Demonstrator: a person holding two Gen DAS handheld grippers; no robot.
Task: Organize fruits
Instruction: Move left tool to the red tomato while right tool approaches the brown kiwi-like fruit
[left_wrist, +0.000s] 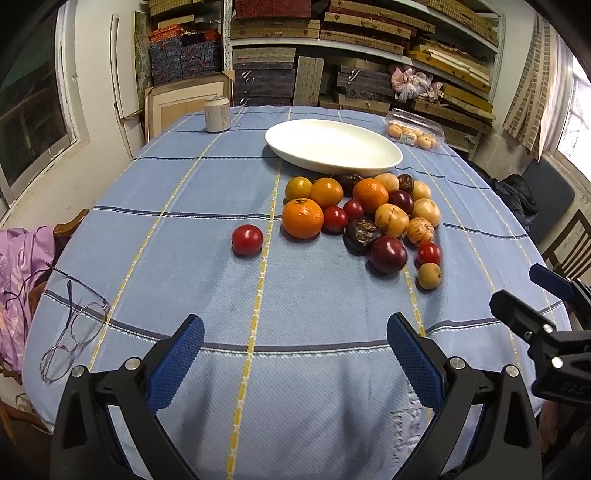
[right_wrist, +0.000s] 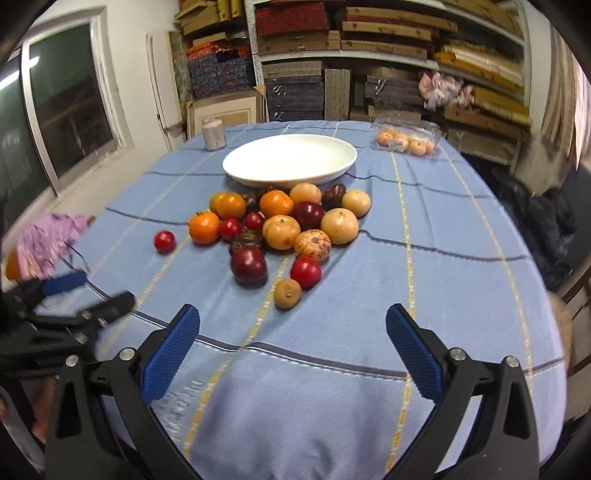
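A smooth white oval dish (left_wrist: 333, 147) sat on the woven blue checked tablecloth (left_wrist: 184, 229); glossy round fruits (left_wrist: 364, 218) were heaped at its 6 o'clock edge. The left gripper (left_wrist: 295, 354) and right gripper (right_wrist: 293, 347) gaped wide, holding nothing, above bare cloth.

1. One white oval dish (left_wrist: 332, 147), upper centre of the frame.
2. Three oranges in the pile (left_wrist: 303, 218), and one yellow-orange fruit.
3. Four small red tomatoes, one apart at the left (left_wrist: 247, 240).
4. One can (left_wrist: 217, 113), upper left.
5. One pair of glasses (left_wrist: 74, 332), lower left.
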